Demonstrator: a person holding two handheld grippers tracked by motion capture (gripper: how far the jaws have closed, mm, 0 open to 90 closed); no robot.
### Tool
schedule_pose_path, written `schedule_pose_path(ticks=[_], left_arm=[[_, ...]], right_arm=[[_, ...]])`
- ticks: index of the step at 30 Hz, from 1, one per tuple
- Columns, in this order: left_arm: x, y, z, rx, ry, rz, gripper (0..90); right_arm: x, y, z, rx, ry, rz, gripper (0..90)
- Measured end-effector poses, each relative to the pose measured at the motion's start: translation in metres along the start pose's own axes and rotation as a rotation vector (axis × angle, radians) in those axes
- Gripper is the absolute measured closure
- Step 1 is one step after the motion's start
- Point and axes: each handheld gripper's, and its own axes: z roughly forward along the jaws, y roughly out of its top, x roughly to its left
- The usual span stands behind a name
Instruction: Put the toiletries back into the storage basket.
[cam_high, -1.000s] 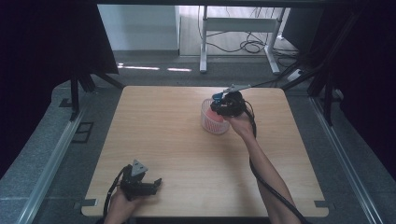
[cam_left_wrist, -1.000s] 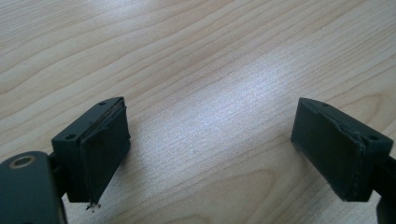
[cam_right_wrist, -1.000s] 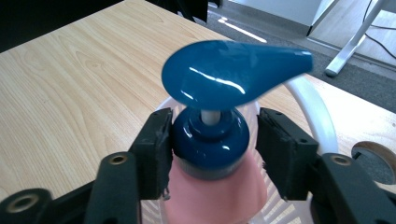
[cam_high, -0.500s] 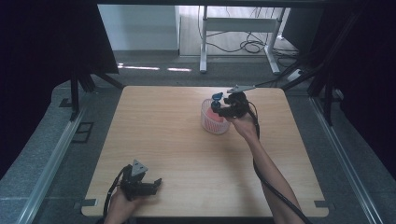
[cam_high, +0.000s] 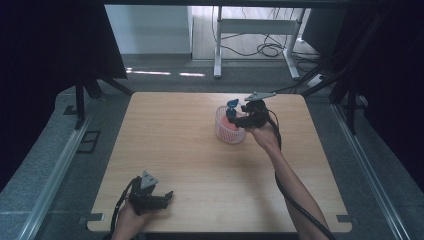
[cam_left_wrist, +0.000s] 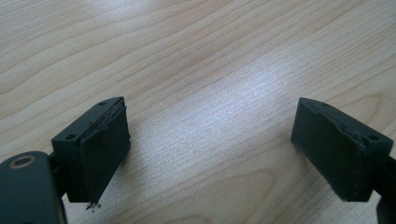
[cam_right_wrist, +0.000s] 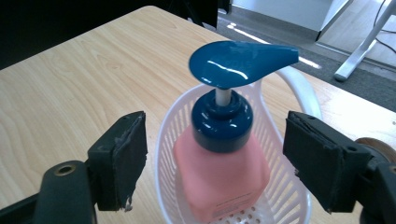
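Wooden table w/ dark curtains either side and a desk frame + cables on the floor beyond; on the far-right part of the top sits a white slotted basket, and standing upright in it is a pink pump bottle w/ a dark blue collar and blue pump head. Right gripper hangs just beside and above the basket rim, on the person's side of it; its jaws have just been opening and now stand spread, one each side of the bottle neck, pads clear of it, nothing pinched. From the right gripper view the bottle lies straight ahead between the jaws, long axis vertical, spout pointing off to the right and away. So the bottle looks set down in the basket and let go; next move prob a straight pull back toward the person, keeping the jaws wide enough to miss the pump head, which overhangs the collar. Left gripper rests at the near-left edge of the table, well apart from the basket, jaws spread over bare wood, holding nothing; right hand is far the nearer one
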Motion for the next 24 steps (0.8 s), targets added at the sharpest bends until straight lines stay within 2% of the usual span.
schedule_pose_path(ticks=[24], left_arm=[[0.0,0.0,0.0,0.0,0.001,-0.001,11.2]], right_arm=[[0.011,-0.007,-0.021,0.039,0.028,-0.021,17.4]])
